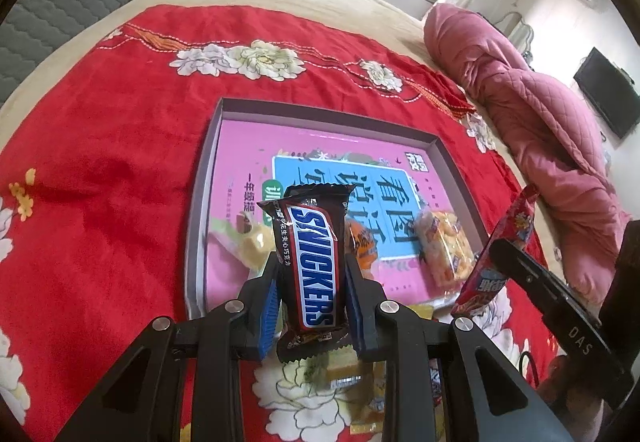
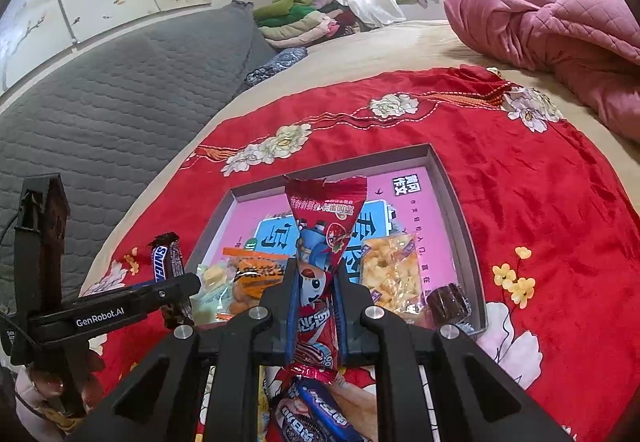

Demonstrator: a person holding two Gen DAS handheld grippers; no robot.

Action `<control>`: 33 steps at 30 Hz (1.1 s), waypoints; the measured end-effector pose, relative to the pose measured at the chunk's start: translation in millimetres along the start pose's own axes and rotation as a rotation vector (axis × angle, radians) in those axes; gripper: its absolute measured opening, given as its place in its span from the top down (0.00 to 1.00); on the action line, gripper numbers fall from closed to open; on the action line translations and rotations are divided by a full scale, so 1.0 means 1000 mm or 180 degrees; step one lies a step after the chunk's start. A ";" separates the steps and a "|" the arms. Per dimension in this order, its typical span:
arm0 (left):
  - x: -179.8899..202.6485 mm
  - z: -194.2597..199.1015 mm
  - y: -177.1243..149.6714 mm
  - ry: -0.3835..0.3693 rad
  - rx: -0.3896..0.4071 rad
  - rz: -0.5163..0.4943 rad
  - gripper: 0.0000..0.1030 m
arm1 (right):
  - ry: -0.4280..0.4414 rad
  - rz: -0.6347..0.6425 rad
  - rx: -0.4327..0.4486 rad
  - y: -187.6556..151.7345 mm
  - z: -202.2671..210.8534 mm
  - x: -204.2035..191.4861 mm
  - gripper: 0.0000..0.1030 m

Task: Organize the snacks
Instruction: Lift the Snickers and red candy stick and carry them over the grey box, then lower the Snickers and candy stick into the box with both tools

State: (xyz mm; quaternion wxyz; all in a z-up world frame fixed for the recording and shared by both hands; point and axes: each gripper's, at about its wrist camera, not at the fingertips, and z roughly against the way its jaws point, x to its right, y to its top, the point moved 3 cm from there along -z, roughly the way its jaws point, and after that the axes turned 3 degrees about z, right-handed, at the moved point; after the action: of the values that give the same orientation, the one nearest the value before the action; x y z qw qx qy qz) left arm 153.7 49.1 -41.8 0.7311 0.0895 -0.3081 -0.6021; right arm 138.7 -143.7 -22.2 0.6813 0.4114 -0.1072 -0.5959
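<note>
My left gripper [image 1: 311,262] is shut on a Snickers bar [image 1: 314,262], held upright above the near edge of a shallow grey box [image 1: 320,113] with a pink book cover as its floor. My right gripper [image 2: 316,274] is shut on a red cone-shaped snack packet [image 2: 324,226], held above the box [image 2: 452,177]. The packet also shows at the right of the left wrist view [image 1: 504,242], and the Snickers bar at the left of the right wrist view [image 2: 166,258]. Inside the box lie a puffed-rice packet [image 2: 390,274], an orange packet [image 2: 250,278], a pale yellow candy [image 1: 254,242] and a brown candy [image 2: 448,302].
The box sits on a red flowered cloth [image 1: 100,161] spread over a beige bed. More snack packets lie on the cloth beneath the grippers, among them a blue cookie pack [image 2: 320,414]. A pink quilt [image 1: 540,113] is heaped at the right. A grey padded headboard [image 2: 120,81] stands at the left.
</note>
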 end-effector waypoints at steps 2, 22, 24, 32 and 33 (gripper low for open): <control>0.000 -0.002 0.002 -0.0005 0.0012 0.0010 0.71 | -0.0025 -0.0012 -0.0004 0.001 -0.002 0.001 0.85; -0.005 -0.028 0.005 0.0045 -0.0080 0.0034 0.71 | -0.0307 0.0006 -0.0153 0.003 -0.042 0.003 0.85; -0.005 -0.029 0.005 0.0023 -0.0093 0.0053 0.71 | -0.0311 0.0007 -0.0163 0.002 -0.043 0.005 0.85; -0.006 -0.030 0.004 0.0015 -0.0114 0.0059 0.71 | -0.0292 -0.0016 -0.0176 -0.001 -0.042 0.007 0.85; -0.006 -0.030 0.004 0.0017 -0.0115 0.0058 0.71 | -0.0287 -0.0020 -0.0180 -0.001 -0.042 0.008 0.85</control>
State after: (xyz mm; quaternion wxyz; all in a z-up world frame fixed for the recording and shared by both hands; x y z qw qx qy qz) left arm 173.2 48.3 -65.2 0.7388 0.0750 -0.2960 -0.6007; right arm 166.5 -132.4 -52.5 0.6852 0.3651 -0.1196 -0.6188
